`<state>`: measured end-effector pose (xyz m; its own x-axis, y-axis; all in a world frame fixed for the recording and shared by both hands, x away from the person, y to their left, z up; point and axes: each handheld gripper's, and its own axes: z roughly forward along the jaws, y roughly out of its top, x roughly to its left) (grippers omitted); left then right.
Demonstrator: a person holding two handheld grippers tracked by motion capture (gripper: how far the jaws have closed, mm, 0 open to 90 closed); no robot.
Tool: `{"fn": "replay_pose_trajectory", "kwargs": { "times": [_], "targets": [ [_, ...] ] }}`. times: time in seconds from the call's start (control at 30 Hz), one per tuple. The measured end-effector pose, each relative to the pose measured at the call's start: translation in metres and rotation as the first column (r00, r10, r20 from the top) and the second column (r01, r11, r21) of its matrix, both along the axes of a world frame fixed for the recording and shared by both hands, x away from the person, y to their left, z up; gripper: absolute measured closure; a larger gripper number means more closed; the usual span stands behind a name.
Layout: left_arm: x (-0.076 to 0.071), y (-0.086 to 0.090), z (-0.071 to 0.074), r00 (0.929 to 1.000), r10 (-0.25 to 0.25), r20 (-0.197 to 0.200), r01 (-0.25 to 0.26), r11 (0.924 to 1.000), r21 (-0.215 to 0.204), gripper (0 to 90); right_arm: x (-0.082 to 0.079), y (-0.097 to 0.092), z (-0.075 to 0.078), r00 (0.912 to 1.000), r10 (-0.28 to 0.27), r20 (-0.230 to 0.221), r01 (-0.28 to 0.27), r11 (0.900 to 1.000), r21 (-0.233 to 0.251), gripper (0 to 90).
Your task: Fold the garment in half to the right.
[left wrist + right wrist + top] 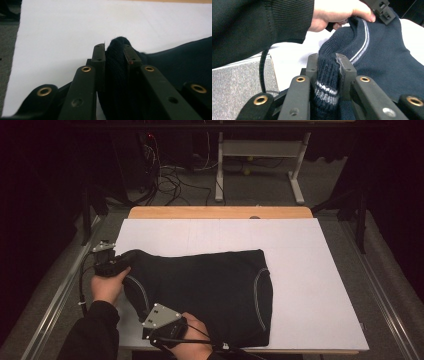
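The room around is dim, nearly black at the edges; the white surface [310, 270] is lit evenly from above. In both gripper views the near jaws are soft and blurred.

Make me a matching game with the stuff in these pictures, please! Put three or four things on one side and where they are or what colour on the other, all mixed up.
Things:
1. sweater
2. left gripper
3. right gripper
4. white sheet

Places or states:
A. covers the tabletop under everything
B. jaws shut on the striped ribbed edge, near the front of the table
C. dark navy with pale stripes, lying on the table
D. jaws shut on a plain dark fold at the far left corner

Pairs: 1-C, 2-D, 3-B, 4-A
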<state>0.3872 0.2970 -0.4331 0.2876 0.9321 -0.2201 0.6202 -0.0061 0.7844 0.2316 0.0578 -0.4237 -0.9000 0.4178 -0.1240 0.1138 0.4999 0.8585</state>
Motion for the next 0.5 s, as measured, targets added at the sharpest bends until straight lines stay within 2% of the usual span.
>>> {"fn": "replay_pose_trajectory", "kwargs": {
  "times": [0.1,0.2,0.37,0.43,0.5],
  "targets": [
    [0.002,-0.014,0.008,0.9999,-0.007,0.011,0.007,0.9997,0.022,71.6,0.000,-0.008,0.001,0.9999,-0.007,0.009,0.007,0.9999,0.008,75.8],
    [0.005,-0.027,0.012,0.9996,-0.019,0.020,0.018,0.9997,0.014,71.6,-0.001,-0.018,0.003,0.9996,-0.021,0.016,0.021,0.9996,0.020,75.8],
    [0.008,-0.050,0.015,0.9990,-0.035,0.029,0.034,0.9990,0.028,71.6,-0.002,-0.038,0.005,0.9983,-0.049,0.031,0.049,0.9985,0.026,75.7],
    [0.011,-0.058,0.015,0.9992,-0.035,0.019,0.035,0.9990,0.029,71.6,-0.001,-0.047,0.005,0.9975,-0.065,0.029,0.064,0.9974,0.033,75.7],
    [0.013,-0.064,0.015,0.9991,-0.041,0.010,0.040,0.9980,0.048,71.6,0.000,-0.056,0.005,0.9967,-0.076,0.027,0.075,0.9964,0.040,75.7]
  ]
}}
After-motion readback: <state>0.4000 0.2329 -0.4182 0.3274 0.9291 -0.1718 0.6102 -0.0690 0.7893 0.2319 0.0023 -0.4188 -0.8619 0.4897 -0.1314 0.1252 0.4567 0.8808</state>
